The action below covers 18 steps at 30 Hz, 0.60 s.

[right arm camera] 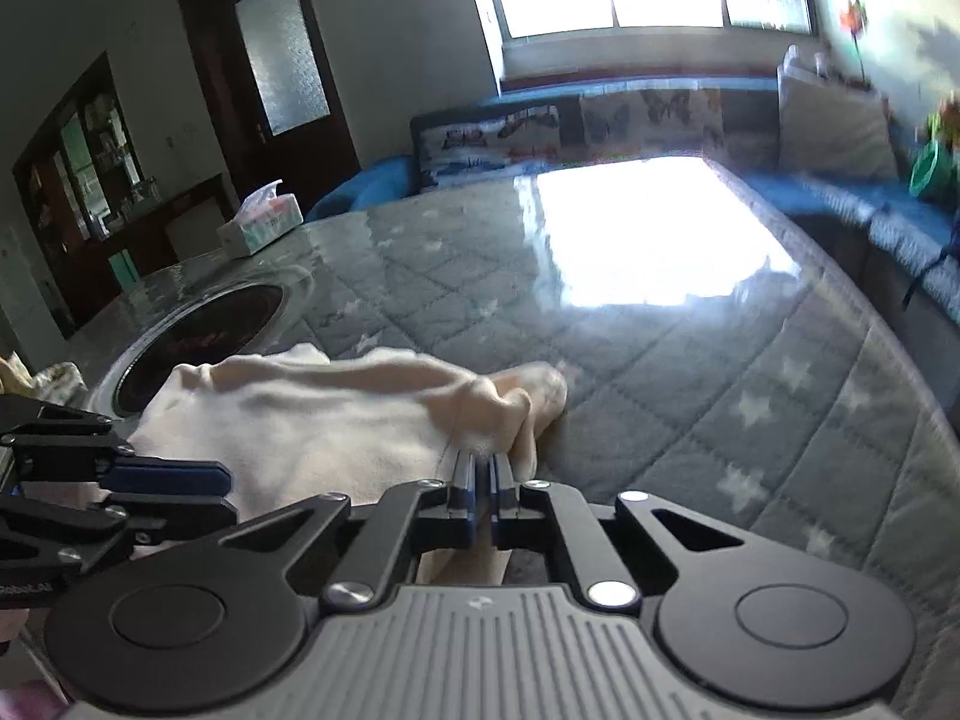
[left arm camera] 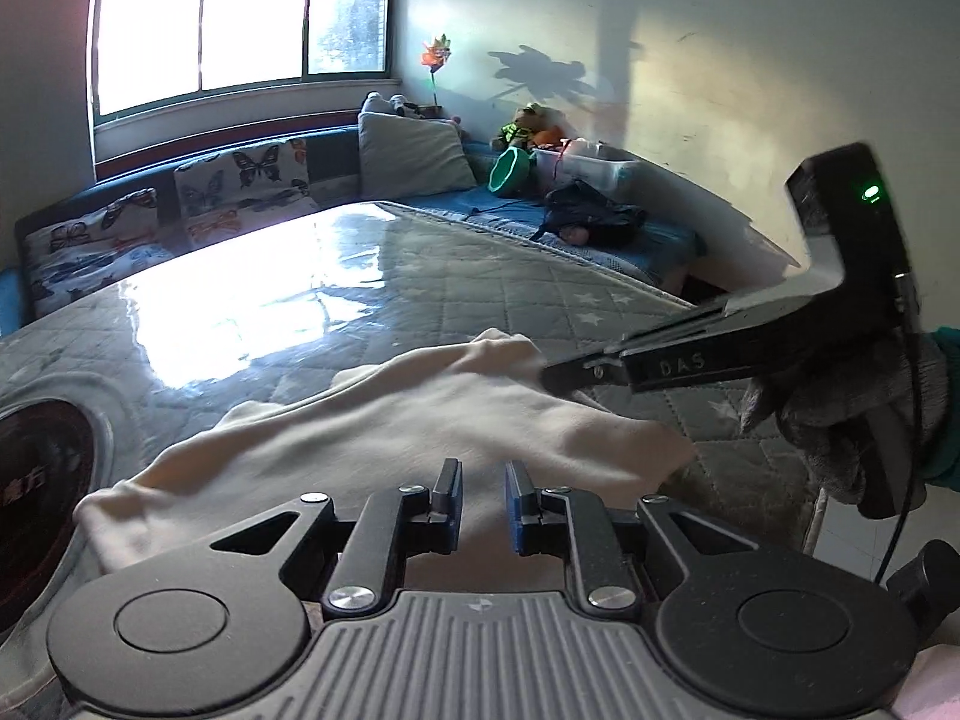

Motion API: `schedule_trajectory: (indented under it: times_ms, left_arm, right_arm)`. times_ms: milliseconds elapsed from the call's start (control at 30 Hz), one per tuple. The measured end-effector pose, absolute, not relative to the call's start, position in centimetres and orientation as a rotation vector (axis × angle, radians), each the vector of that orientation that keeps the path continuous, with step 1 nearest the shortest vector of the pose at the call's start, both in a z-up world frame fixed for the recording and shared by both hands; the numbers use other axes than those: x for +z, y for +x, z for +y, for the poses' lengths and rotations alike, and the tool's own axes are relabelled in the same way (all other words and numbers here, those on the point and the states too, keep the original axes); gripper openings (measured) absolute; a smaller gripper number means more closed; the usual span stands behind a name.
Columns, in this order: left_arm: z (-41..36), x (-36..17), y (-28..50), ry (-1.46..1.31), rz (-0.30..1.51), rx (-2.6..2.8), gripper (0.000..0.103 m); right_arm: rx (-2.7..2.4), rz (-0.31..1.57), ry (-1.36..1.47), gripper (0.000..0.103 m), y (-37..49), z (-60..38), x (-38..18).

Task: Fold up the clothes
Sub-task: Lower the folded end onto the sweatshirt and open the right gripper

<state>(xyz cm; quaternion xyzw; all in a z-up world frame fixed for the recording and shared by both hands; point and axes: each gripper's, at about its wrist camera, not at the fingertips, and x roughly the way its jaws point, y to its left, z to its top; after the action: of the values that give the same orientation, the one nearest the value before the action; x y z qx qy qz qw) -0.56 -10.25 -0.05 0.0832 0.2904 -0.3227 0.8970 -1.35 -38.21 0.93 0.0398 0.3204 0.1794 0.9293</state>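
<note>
Cream garment (left arm camera: 384, 426) lies bunched on the quilted table cover (left arm camera: 420, 276), long axis left to right; right gripper (right arm camera: 483, 468) pinches its right end with pressed-together jaws, while left gripper (left arm camera: 483, 483), slightly spread, hovers empty over its near edge.

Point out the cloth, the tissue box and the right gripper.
cloth (left arm camera: 420, 420), left wrist view, middle of the fabric
tissue box (right arm camera: 261, 225), right wrist view, front side
right gripper (right arm camera: 483, 468), right wrist view, between the fingertips
</note>
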Motion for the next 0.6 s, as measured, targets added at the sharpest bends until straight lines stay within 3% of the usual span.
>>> schedule_trajectory:
  times_ms: [600]
  left_arm:
    - [-11.6, -1.1, -0.4, 0.171, 0.613, -0.703, 0.018]
  right_arm:
    - [0.494, 0.613, -0.025, 0.004, -4.7, -37.1, 3.6]
